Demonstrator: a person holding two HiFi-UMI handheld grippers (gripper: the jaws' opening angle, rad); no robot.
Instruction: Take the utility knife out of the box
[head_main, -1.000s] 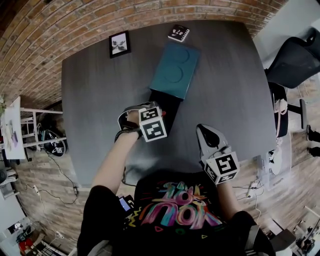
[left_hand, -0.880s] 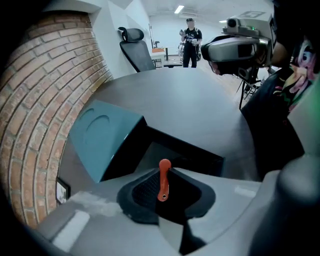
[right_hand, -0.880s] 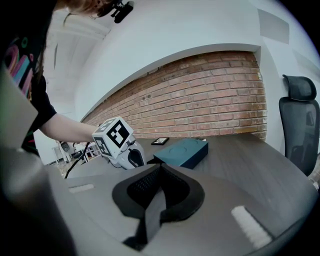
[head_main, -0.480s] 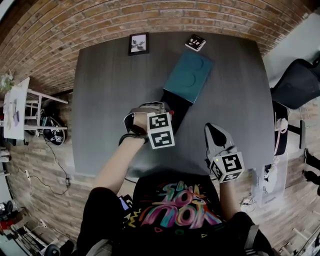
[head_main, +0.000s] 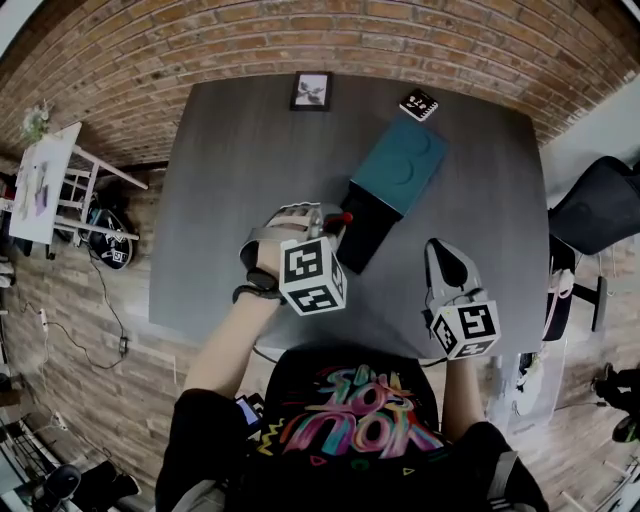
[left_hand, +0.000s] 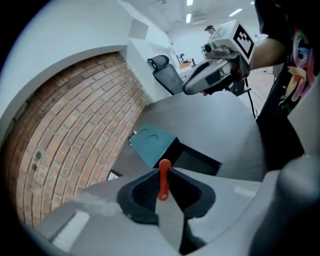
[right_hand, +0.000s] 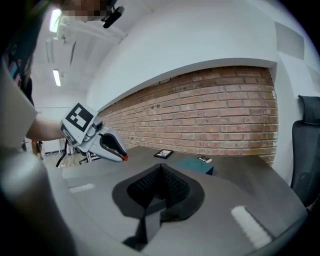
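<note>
A slim red utility knife (left_hand: 163, 179) stands clamped between the black pads of my left gripper (left_hand: 164, 188), its end sticking out past the tips. In the head view this gripper (head_main: 335, 222) hovers at the left edge of the box's open black tray (head_main: 365, 232), the knife's red tip (head_main: 346, 216) showing. The teal lid (head_main: 398, 168) lies half over the tray's far end. My right gripper (head_main: 443, 256) hangs at the front right, apart from the box. Its pads (right_hand: 150, 186) meet with nothing between them.
A framed picture (head_main: 311, 90) and a small marker card (head_main: 419, 105) lie at the table's far edge. A dark office chair (head_main: 600, 205) stands right of the grey table (head_main: 240, 170). A brick wall runs behind it, and a white shelf (head_main: 45, 190) is at the left.
My left gripper has risen off the black tray with the red knife in it and tilted up. The right gripper has lifted a little. The head view has shifted.
</note>
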